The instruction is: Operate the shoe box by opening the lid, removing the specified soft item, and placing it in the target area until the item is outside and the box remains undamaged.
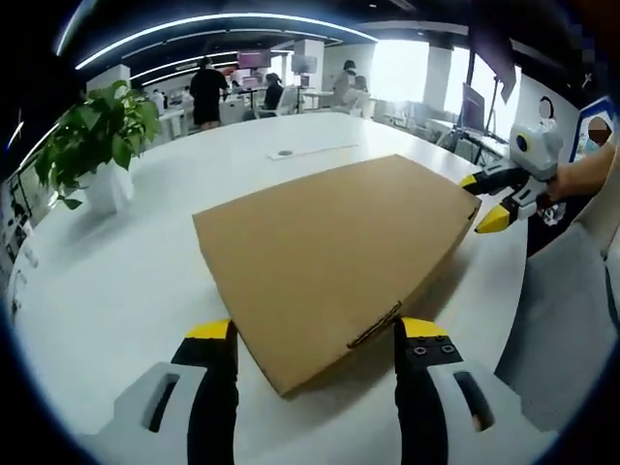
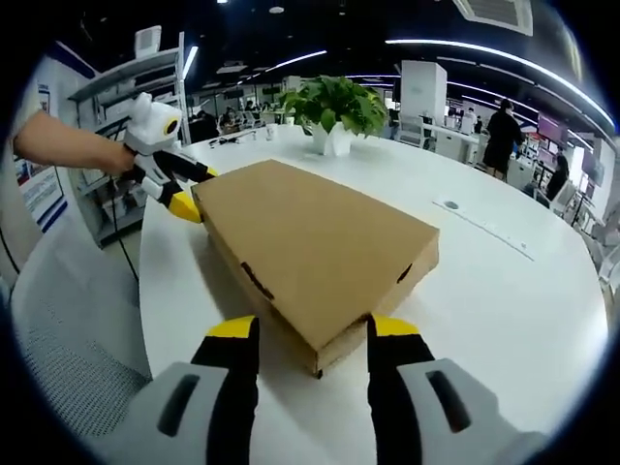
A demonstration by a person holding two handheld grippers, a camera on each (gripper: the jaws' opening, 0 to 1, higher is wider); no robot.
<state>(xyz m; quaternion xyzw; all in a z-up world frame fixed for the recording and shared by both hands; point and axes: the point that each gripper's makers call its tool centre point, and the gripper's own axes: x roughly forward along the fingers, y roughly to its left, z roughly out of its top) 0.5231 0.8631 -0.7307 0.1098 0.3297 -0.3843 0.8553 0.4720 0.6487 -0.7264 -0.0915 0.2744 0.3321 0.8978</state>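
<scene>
A flat brown cardboard shoe box (image 1: 329,252) lies on the white table (image 1: 126,281) with its lid closed. My left gripper (image 1: 315,334) is open, its yellow-tipped jaws standing either side of the box's near corner. At the box's far right corner my right gripper (image 1: 481,201) is held by a hand, jaws apart around the edge. In the right gripper view the same box (image 2: 310,242) runs away from my open right gripper (image 2: 312,329), whose jaws straddle its near corner. The left gripper (image 2: 194,191) sits at the far left corner. Nothing inside the box shows.
A potted green plant (image 1: 97,145) (image 2: 334,111) stands on the table beyond the box. A small round disc (image 1: 282,153) (image 2: 448,204) is set in the tabletop. The table edge drops to grey floor (image 2: 77,320). People stand at desks (image 1: 207,92) in the background.
</scene>
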